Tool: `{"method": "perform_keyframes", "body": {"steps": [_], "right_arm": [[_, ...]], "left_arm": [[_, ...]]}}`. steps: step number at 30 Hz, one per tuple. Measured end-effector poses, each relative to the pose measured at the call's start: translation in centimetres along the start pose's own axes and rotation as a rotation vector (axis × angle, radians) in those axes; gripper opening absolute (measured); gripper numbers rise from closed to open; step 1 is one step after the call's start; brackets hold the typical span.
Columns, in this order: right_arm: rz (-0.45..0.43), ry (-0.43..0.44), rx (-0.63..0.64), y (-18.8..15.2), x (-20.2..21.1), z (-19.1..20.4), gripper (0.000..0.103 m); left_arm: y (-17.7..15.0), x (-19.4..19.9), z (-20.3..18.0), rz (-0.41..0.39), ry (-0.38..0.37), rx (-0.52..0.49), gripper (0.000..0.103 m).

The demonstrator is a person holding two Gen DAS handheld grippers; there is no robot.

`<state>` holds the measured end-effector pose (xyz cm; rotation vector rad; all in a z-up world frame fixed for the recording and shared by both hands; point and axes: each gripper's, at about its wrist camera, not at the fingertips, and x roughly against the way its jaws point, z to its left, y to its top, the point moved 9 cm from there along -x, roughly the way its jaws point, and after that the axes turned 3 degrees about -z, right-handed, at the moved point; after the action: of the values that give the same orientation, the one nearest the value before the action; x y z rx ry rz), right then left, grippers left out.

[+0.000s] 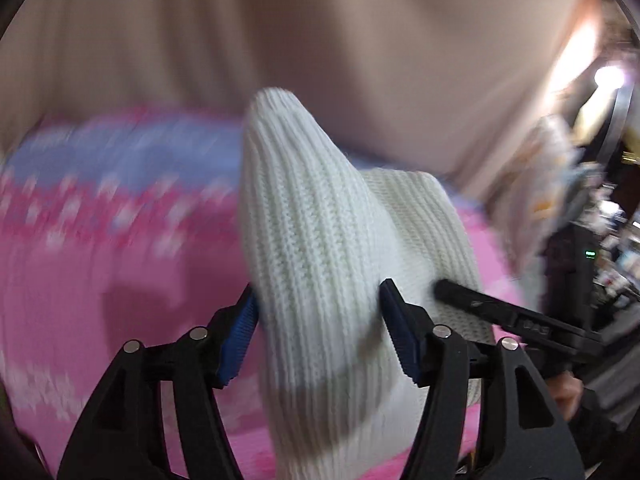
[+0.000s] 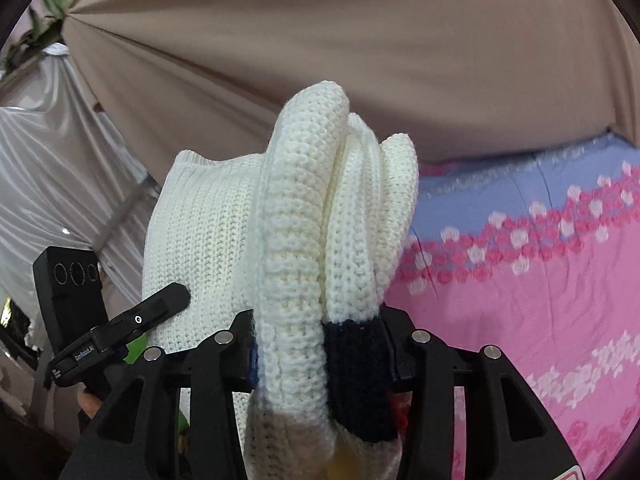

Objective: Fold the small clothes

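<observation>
Left gripper (image 1: 318, 334): a bunched fold of the white knit sweater (image 1: 304, 240) sits between the blue pads (image 1: 240, 332). Knit is seen against both pad faces, so it reads as clamped on the sweater, though light contact only cannot be ruled out.

Right gripper (image 2: 320, 354): several stacked ribbed layers of the same sweater (image 2: 296, 240) are wedged between the fingers, including a dark navy band (image 2: 356, 372) pressed against the right-hand finger. The jaws are filled edge to edge; clenched on the sweater.

The garment is held up off the surface, spanning between the two grippers. Each gripper's black finger is visible in the other's view, just beside the knit.

Below and behind the sweater, a pink bedspread (image 2: 520, 320) with a white and pink floral band and a blue stripe is seen; heavily motion-blurred in the left view.

Farthest back, a beige draped curtain (image 2: 360, 40) fills the top of both views, with white satin fabric (image 2: 48, 184) at left in the right view.
</observation>
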<state>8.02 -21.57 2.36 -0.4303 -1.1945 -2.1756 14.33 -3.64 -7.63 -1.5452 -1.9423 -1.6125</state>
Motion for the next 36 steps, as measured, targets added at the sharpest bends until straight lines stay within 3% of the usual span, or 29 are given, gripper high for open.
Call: {"method": "perform_keyframes", "body": {"steps": [1, 2, 3, 5, 8, 11, 14, 15, 16, 17, 19, 21, 24, 25, 27, 30, 32, 36], "right_arm": [[0.03, -0.029, -0.006, -1.7, -2.3, -1.5, 0.051], [0.073, -0.08, -0.017, -4.2, -5.3, -3.8, 0.051], [0.121, -0.141, -0.027, -6.5, -7.6, -6.1, 0.048], [0.241, -0.29, -0.07, -11.9, -10.1, -11.0, 0.039], [0.255, -0.263, -0.127, -14.8, -8.5, -12.3, 0.039], [0.212, -0.221, -0.16, -15.0, -6.3, -11.7, 0.055], [0.224, -0.214, -0.161, -15.2, -6.6, -11.2, 0.055], [0.231, -0.217, -0.152, -15.2, -6.7, -10.8, 0.044], [0.228, -0.214, -0.128, -15.2, -6.8, -10.4, 0.025], [0.223, -0.214, -0.103, -15.2, -6.7, -9.8, 0.019], [0.202, -0.197, -0.057, -14.8, -6.1, -8.3, 0.015], [0.217, -0.18, -0.029, -15.1, -6.3, -7.7, 0.013], [0.327, -0.293, 0.053, -17.9, -8.7, -10.2, 0.012], [0.363, -0.336, 0.064, -19.1, -9.6, -11.7, 0.012], [0.321, -0.276, -0.005, -19.1, -9.9, -12.9, 0.013], [0.347, -0.286, -0.029, -18.7, -9.7, -13.0, 0.018], [0.348, -0.306, -0.02, -18.1, -8.9, -12.3, 0.015], [0.229, -0.235, 0.043, -13.7, -6.8, -7.7, 0.014]], "left_arm": [[-3.0, -2.2, 2.8, 0.078, 0.067, 0.07, 0.057], [-5.2, -2.9, 4.4, 0.118, 0.074, 0.13, 0.055], [-7.1, -2.6, 5.2, 0.12, 0.056, 0.193, 0.056], [-8.5, -1.2, 5.5, 0.085, 0.034, 0.215, 0.062], [-9.4, 0.2, 5.0, 0.051, 0.047, 0.219, 0.078], [-10.0, -1.0, 4.4, 0.095, 0.088, 0.199, 0.078], [-11.0, -1.8, 4.5, 0.122, 0.144, 0.168, 0.077], [-11.0, -1.7, 4.4, 0.119, 0.153, 0.163, 0.076], [-10.8, -1.2, 4.2, 0.1, 0.15, 0.156, 0.076], [-10.6, -0.9, 3.9, 0.085, 0.147, 0.149, 0.076], [-10.7, -1.2, 3.8, 0.092, 0.179, 0.11, 0.076], [-11.9, -2.7, 4.5, 0.151, 0.235, 0.073, 0.076], [-14.7, -5.6, 7.0, 0.27, 0.31, 0.099, 0.077], [-14.8, -5.6, 7.3, 0.262, 0.294, 0.132, 0.078], [-14.6, -5.1, 7.6, 0.25, 0.293, 0.166, 0.077], [-13.8, -3.7, 7.2, 0.209, 0.319, 0.144, 0.076], [-12.9, -2.6, 6.7, 0.168, 0.338, 0.109, 0.076], [-11.1, -1.1, 5.9, 0.102, 0.342, 0.113, 0.077]]}}
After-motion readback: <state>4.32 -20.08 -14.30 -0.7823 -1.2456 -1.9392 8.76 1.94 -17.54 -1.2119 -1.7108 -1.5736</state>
